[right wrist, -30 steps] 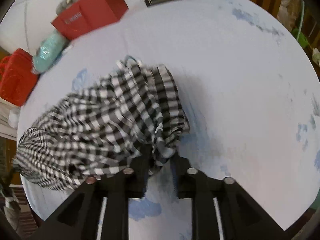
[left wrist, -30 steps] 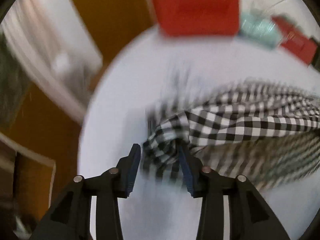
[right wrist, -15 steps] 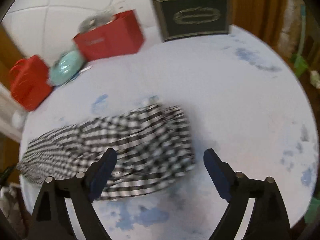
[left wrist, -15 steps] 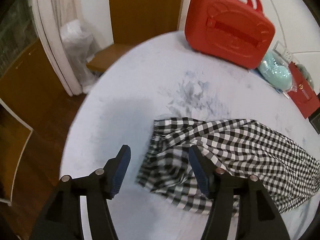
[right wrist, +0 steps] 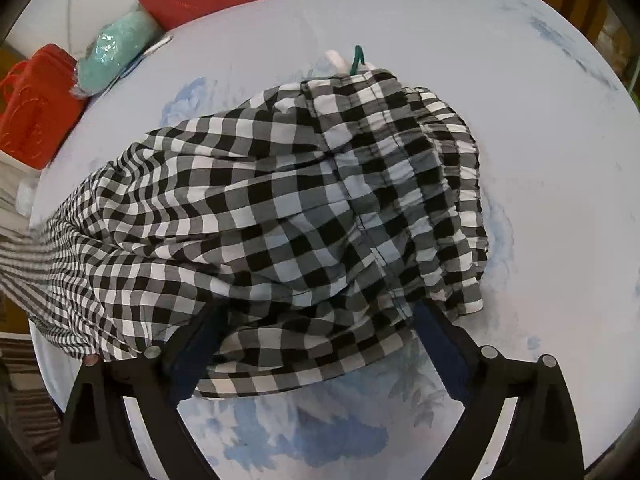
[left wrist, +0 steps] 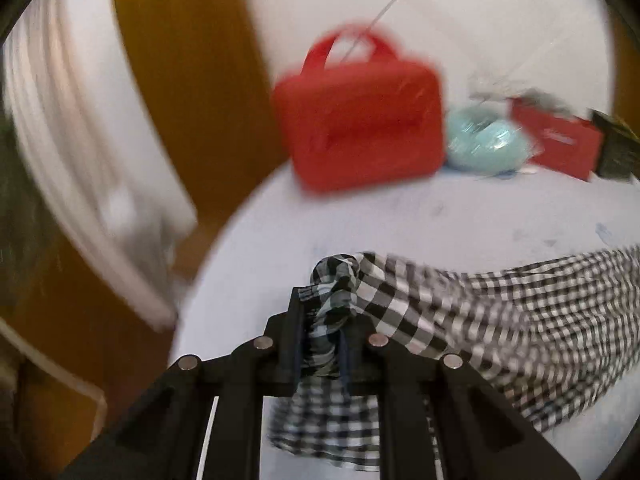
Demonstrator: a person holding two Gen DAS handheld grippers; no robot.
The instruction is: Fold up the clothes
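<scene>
A: Left tool (left wrist: 320, 344) is being pressed together on a bunched corner of the checked garment (right wrist: 280, 216), near the counter (right wrist: 540, 120) edge on the side of the red case (left wrist: 360, 120). Cloth is being stretched from that corner across the counter middle.

B: Right tool (right wrist: 316, 356)?

A: Spread wide, straddling the near hem; nothing is being pinched there.

B: Risks being seen?

A: Only one corner is being gripped, so a pull is likely dragging the whole piece crooked. The thick wad may be slipping out. The gathered waistband is being left rumpled, so any fold is probably being set uneven.
</scene>
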